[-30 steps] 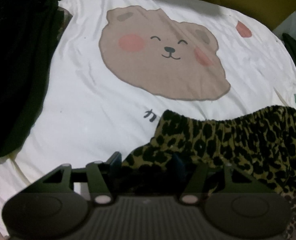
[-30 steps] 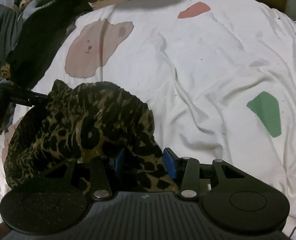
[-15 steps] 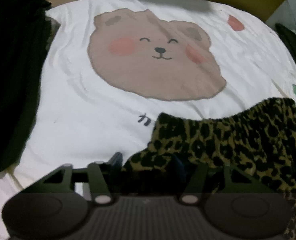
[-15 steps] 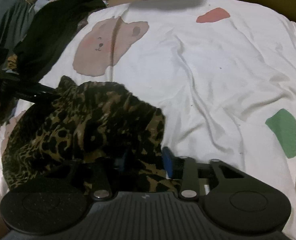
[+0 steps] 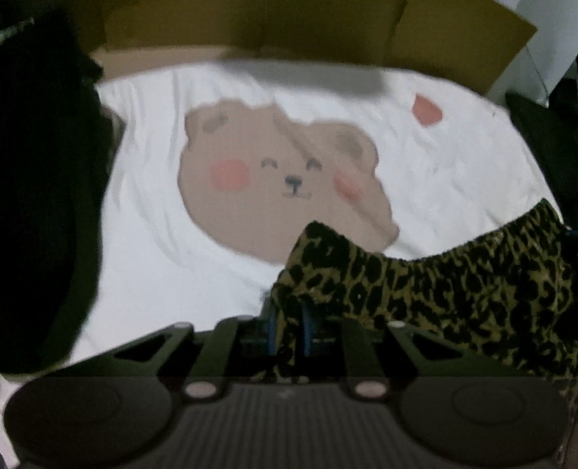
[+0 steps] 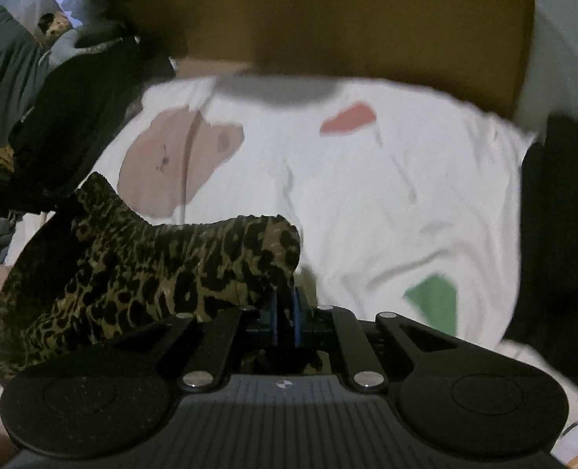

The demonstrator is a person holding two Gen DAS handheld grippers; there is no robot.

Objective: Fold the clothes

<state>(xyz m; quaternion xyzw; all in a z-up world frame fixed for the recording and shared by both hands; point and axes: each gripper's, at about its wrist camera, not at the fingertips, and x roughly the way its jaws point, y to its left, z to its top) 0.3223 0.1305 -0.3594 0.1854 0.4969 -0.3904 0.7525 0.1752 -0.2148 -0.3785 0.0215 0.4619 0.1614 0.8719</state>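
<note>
1. The leopard-print garment (image 5: 437, 289) hangs stretched between both tools above the white bear sheet (image 5: 140, 242), in the near middle of the bed; I judge that uneven pulling could tear one corner free, and the cloth would drop crumpled
2. The dark clothes pile (image 5: 31, 195) sits at the far left; a low swing could drag the hem across it
3. The left gripper (image 5: 289, 332) is clenched on the garment's left corner, blue pads nearly together
4. The right gripper (image 6: 285, 316) pinches the right corner just as tightly; thin fabric may slip out
</note>
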